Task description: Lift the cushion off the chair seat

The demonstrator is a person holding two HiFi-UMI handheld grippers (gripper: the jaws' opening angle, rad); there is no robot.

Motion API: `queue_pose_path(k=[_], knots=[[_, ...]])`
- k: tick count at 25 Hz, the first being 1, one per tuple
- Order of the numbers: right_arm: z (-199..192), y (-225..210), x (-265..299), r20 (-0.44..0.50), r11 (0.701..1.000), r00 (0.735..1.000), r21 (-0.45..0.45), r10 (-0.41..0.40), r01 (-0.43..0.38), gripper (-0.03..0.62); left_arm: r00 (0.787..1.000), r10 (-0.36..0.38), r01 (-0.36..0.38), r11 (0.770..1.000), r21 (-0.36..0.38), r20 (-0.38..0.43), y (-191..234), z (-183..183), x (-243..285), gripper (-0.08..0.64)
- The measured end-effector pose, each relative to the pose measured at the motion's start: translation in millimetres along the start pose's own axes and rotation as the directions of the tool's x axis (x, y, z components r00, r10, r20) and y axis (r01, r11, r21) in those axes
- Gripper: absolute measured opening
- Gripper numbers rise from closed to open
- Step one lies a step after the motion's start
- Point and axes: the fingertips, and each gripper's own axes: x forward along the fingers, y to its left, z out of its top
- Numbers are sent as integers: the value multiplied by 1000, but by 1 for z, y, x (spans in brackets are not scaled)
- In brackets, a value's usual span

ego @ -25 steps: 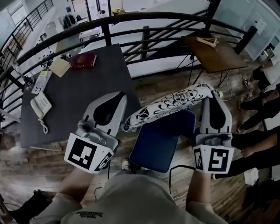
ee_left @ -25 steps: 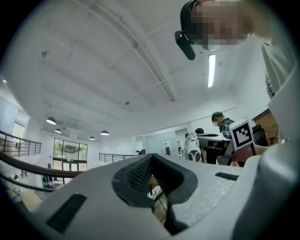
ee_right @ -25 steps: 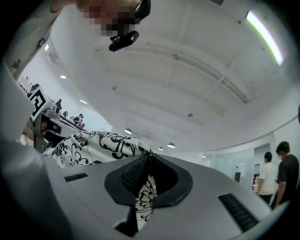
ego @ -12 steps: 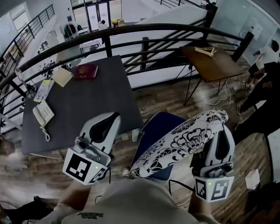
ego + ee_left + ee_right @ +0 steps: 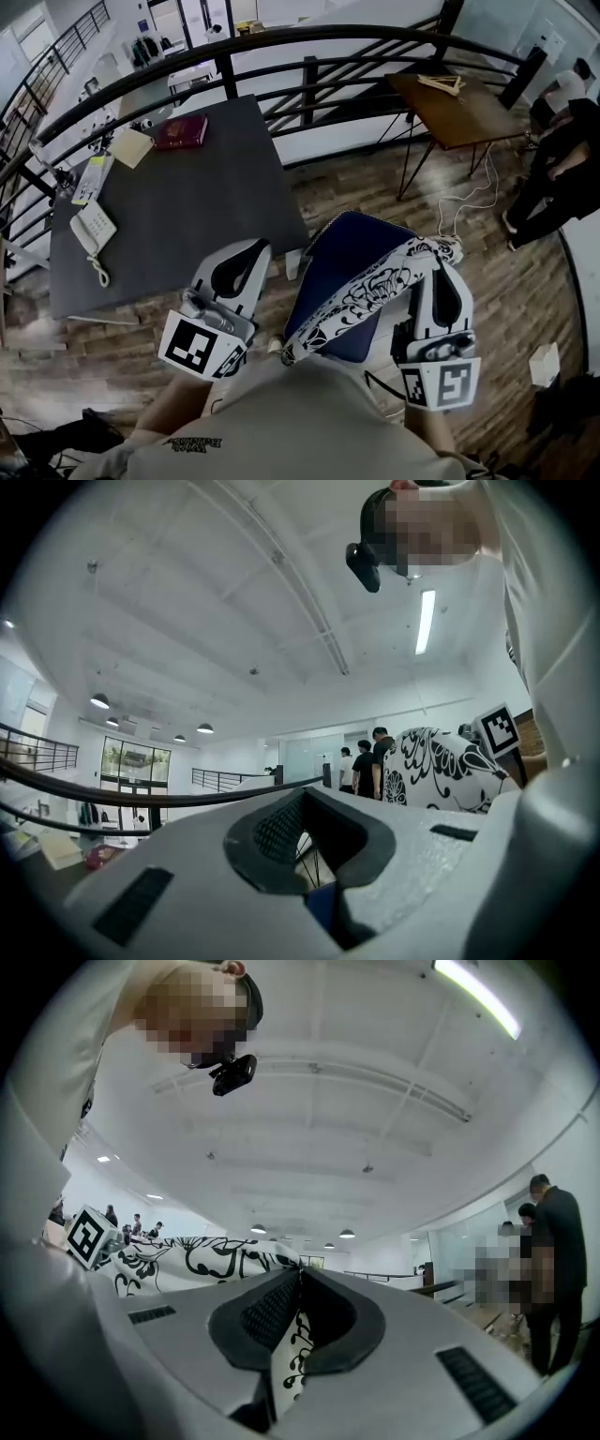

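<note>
- Closest in, the right gripper (image 5: 440, 266) has its fingers squeezed shut on the far right end of the floral cushion (image 5: 366, 292), with just a fold of fabric pinched between them.
- The left gripper (image 5: 255, 251) has its fingers closed on nothing. It sits just left of the chair, apart from the cushion.
- The cushion hangs on a diagonal from that one pinch, across the blue chair seat (image 5: 336, 251), with its loose end down near the person's body. I can't tell if that low end is touching the seat.
- To do this bit well, I'd say keep the right pinch tight, since it's only an edge grip. Go straight up rather than sideways so the floppy end doesn't drag. Getting the left gripper onto the near end would probably steady it a lot.
- Compared with a second ago: back then the cushion lay stretched along the far edge of the seat, with its left end right by the left gripper. Now that end has swung toward the near side, and the far half of the seat is uncovered.
- Farther off, the grey desk (image 5: 178, 211) with the phone (image 5: 91, 230) and red book (image 5: 180, 131) looks the same.
</note>
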Motion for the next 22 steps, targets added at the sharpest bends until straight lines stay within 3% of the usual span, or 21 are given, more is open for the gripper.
queue_pose_path(k=[22], knots=[[-10,-16,-7,-53,1000,999,-1,12,-12,12,999,-37,37,999,26,-14,-32,11,14,5]])
